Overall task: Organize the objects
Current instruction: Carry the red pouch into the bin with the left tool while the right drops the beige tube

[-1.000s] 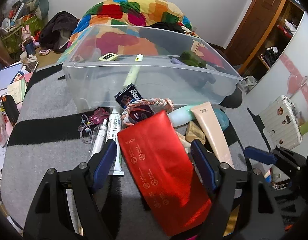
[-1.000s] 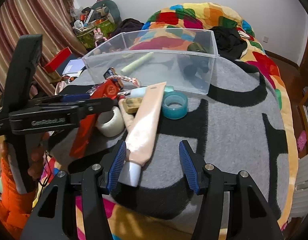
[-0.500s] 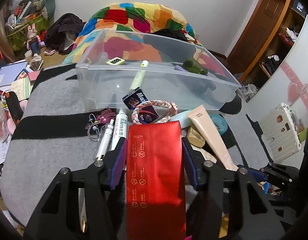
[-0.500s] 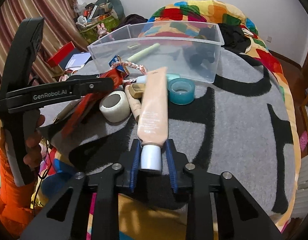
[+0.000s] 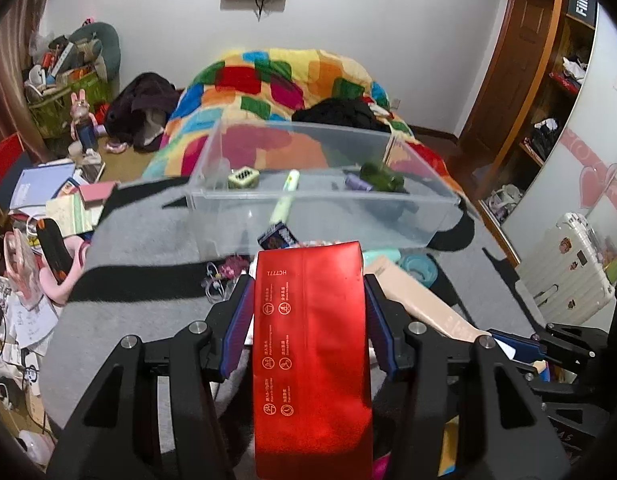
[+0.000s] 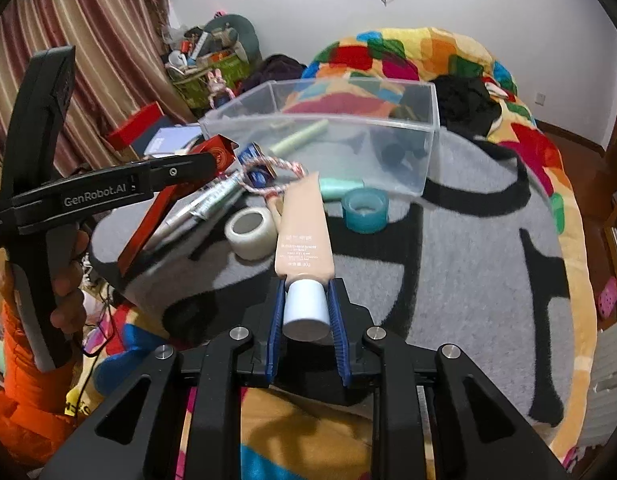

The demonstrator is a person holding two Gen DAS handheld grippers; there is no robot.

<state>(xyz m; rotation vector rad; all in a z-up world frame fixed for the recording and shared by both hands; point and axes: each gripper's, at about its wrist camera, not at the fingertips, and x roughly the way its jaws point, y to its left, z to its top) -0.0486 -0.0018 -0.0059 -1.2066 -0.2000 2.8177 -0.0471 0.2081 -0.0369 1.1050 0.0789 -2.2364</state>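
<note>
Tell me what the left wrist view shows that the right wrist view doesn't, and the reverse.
Only the left wrist view shows the red pouch face-on, clamped between the left gripper, plus the dark green bottle in the bin and the white suitcase off to the right.

Only the right wrist view shows the tube's white cap pinched in the right gripper, the white tape roll and the person's hand.

Both show the clear plastic bin, the beige tube and the teal tape roll.
</note>
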